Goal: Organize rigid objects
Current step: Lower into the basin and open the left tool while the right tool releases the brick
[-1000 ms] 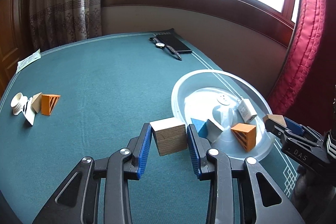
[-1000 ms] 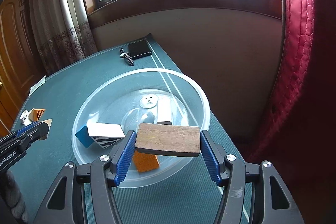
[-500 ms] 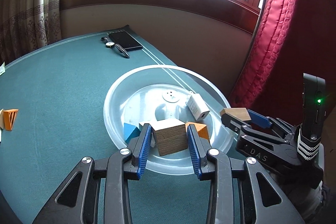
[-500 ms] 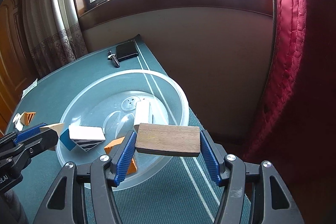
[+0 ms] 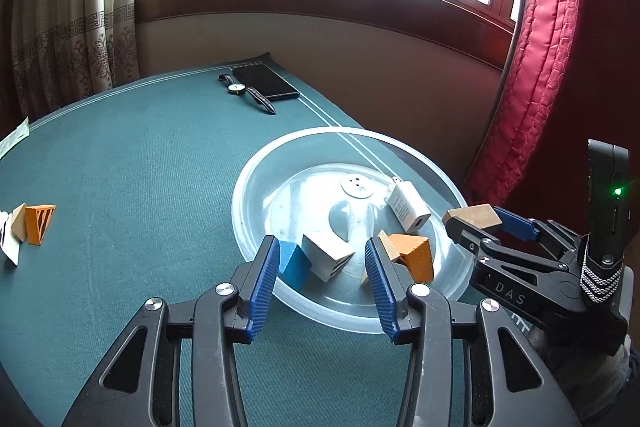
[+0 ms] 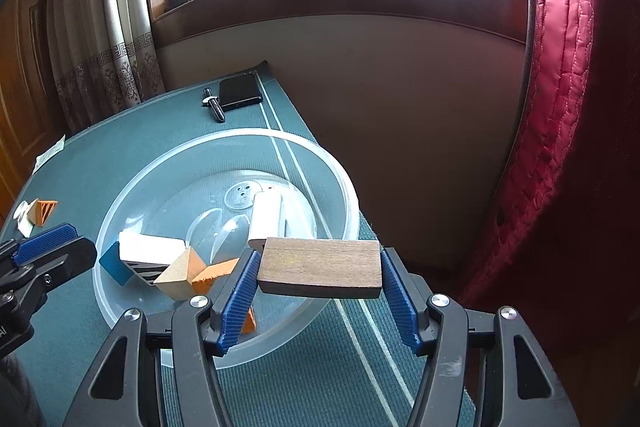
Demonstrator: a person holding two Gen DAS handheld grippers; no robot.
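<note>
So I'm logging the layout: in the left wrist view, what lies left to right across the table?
Orange wedge → blue block → white striped block → orange block → wooden block held in the right gripper.

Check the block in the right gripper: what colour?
Dark brown wood grain. The wooden block shows best in the right wrist view.

One clear bowl [image 5: 256, 187], one white charger [image 5: 408, 209], two orange wedges [image 5: 416, 255] [image 5: 38, 223]

Clear plastic bowl [image 5: 256, 183] – matt wood block [image 6: 320, 267]
</note>
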